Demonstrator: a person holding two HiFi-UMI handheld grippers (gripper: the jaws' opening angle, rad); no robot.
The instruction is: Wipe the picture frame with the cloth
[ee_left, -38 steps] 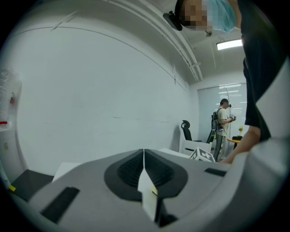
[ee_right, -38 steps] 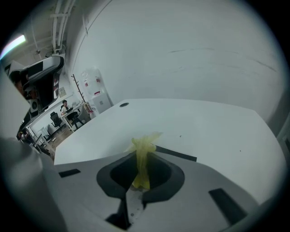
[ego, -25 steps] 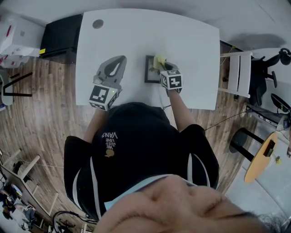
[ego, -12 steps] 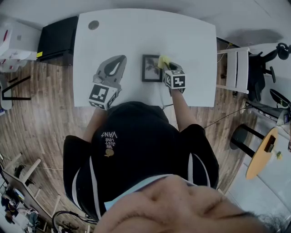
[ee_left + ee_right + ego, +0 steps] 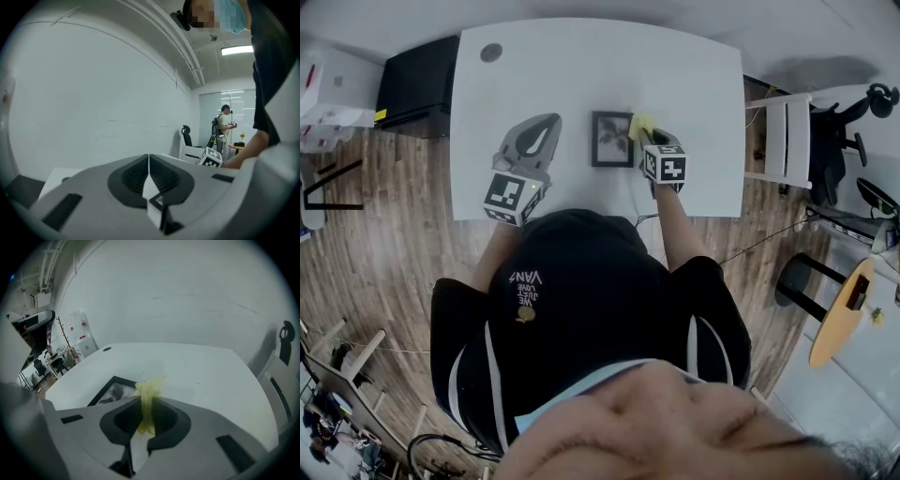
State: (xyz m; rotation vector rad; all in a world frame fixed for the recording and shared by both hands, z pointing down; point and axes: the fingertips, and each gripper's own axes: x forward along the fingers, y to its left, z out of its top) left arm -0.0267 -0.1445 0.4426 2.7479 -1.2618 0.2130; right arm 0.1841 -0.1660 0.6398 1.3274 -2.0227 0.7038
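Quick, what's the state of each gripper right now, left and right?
Left gripper: closed, holding nothing.
Right gripper: closed on the yellow cloth.

The left forearm reaches forward, and the left gripper has its jaws pressed together on nothing. The right forearm stretches further out. The right gripper pinches a yellow cloth between its closed jaws, tips angled downward.
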